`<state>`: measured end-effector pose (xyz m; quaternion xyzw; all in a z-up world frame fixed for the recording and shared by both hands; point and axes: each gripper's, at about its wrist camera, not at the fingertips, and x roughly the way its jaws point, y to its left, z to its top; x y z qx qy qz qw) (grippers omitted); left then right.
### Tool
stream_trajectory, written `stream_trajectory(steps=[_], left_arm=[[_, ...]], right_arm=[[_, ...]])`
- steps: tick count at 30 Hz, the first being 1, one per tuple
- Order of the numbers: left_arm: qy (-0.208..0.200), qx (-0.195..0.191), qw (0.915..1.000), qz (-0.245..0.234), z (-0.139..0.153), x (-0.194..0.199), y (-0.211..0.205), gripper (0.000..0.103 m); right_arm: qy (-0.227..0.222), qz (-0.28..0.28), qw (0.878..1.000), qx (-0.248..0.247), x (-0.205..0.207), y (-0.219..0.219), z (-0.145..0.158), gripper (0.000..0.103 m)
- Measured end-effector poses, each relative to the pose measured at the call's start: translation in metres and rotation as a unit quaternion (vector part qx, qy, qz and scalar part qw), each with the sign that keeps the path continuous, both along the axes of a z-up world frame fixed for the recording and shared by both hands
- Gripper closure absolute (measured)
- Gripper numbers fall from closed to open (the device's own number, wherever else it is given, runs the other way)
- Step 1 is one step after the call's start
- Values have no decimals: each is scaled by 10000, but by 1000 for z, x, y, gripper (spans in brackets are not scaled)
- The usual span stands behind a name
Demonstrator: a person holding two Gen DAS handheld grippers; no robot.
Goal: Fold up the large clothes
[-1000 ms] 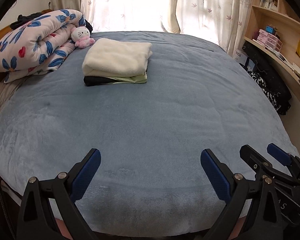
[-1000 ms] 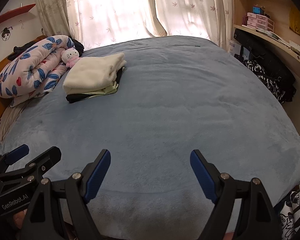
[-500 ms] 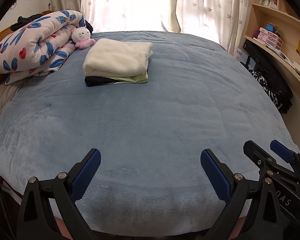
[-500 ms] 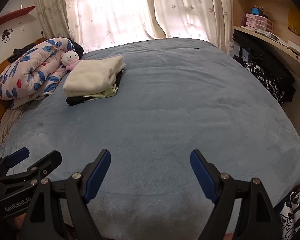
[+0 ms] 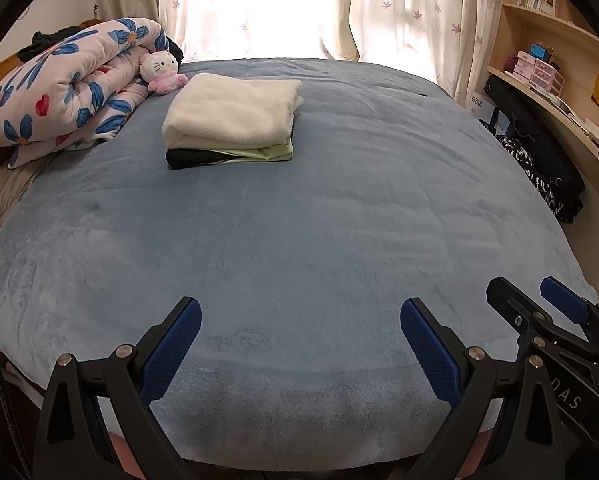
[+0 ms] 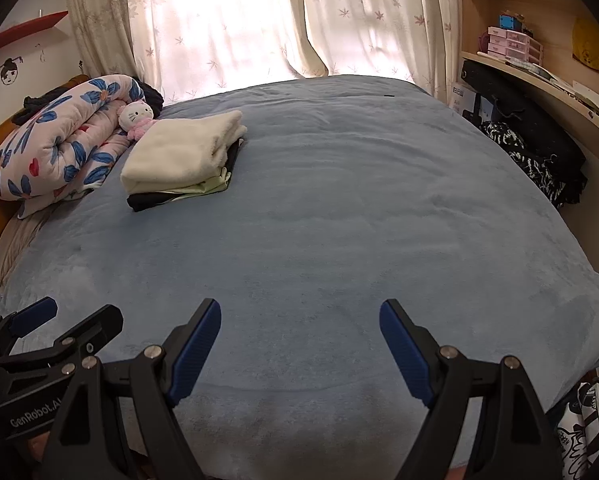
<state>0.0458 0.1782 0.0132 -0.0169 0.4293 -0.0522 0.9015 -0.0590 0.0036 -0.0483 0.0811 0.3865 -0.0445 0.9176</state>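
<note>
Surface: bed (image 5: pixel 299 240) covered by a blue plush blanket, smooth, bare across the middle and near edge. Room: sheer leaf-print curtains (image 5: pixel 259 4) backlit behind the far side; curved wooden shelving (image 6: pixel 539 80) on the right with small pink drawers; dark patterned garments (image 6: pixel 539 160) piled beneath it. At the far left lie a rolled floral quilt (image 5: pixel 67 96) and a white plush cat (image 5: pixel 161 70) just beside it.

Folded clothes stack (image 5: pixel 235 116): cream fleece on top, pale green and black layers under it, far-left part of bed, near the quilt.

Left tool (image 5: pixel 299 344) and right tool (image 6: pixel 299 344): both released, jaws wide, nothing between them, over the near bed edge, well apart from the stack.
</note>
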Motion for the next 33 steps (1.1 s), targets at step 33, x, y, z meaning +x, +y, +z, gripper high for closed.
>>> stream_trajectory(steps=[33], left_arm=[[119, -7, 9999, -65, -5, 2, -3, 4]], right_arm=[[24, -40, 10000, -38, 2, -5, -7, 21]])
